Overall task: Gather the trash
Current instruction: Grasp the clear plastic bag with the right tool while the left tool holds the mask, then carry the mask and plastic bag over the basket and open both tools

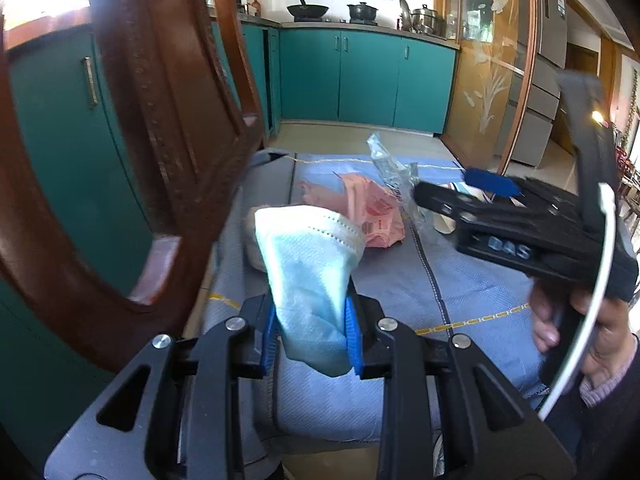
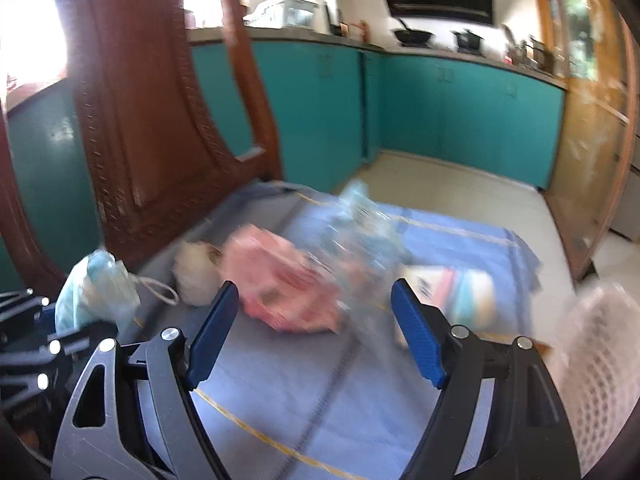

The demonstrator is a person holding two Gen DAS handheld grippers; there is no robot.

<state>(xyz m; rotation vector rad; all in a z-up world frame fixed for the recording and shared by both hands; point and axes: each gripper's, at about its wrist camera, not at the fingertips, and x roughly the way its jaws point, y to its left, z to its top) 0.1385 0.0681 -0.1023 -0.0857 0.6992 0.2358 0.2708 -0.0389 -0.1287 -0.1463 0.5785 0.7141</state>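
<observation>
- One piece of trash is in hand: the left tongs (image 1: 310, 330) are pinched on a pale blue face mask (image 1: 308, 264), which stands up out of the blue pads, lifted clear of the cloth.
- The right tongs (image 2: 316, 332) are spread wide with nothing between the pads, pointing toward the remaining litter. I judge they are lining up for the next pick.
- Still lying on the surface (image 1: 472, 280), seen from the left wrist camera: a crumpled pink wrapper (image 1: 372, 212) at about 12 o'clock from the mask, a clear crinkled plastic wrapper (image 1: 390, 168) at 1 o'clock, and a whitish wad (image 2: 196, 276) just beside the pink wrapper on its 9 o'clock side.
- A white packet with coloured print (image 2: 452, 292) lies at 3 o'clock of the pink wrapper in the right wrist view; that view is blurred, so what it is I cannot tell.
- A white mesh-patterned thing (image 2: 600, 364) at 4 o'clock in that view may be the bin, but it is too blurred to be sure.
- Judged so: the task is early, one item taken and at least four left, none seen deposited.
- The surface is covered by a blue-grey quilted cloth with yellow stitched lines.
- A carved dark wooden chair (image 1: 160, 120) stands at its 10 o'clock edge.
- Beyond are teal kitchen cabinets (image 1: 368, 76), a stove with pots, and a range hood.
</observation>
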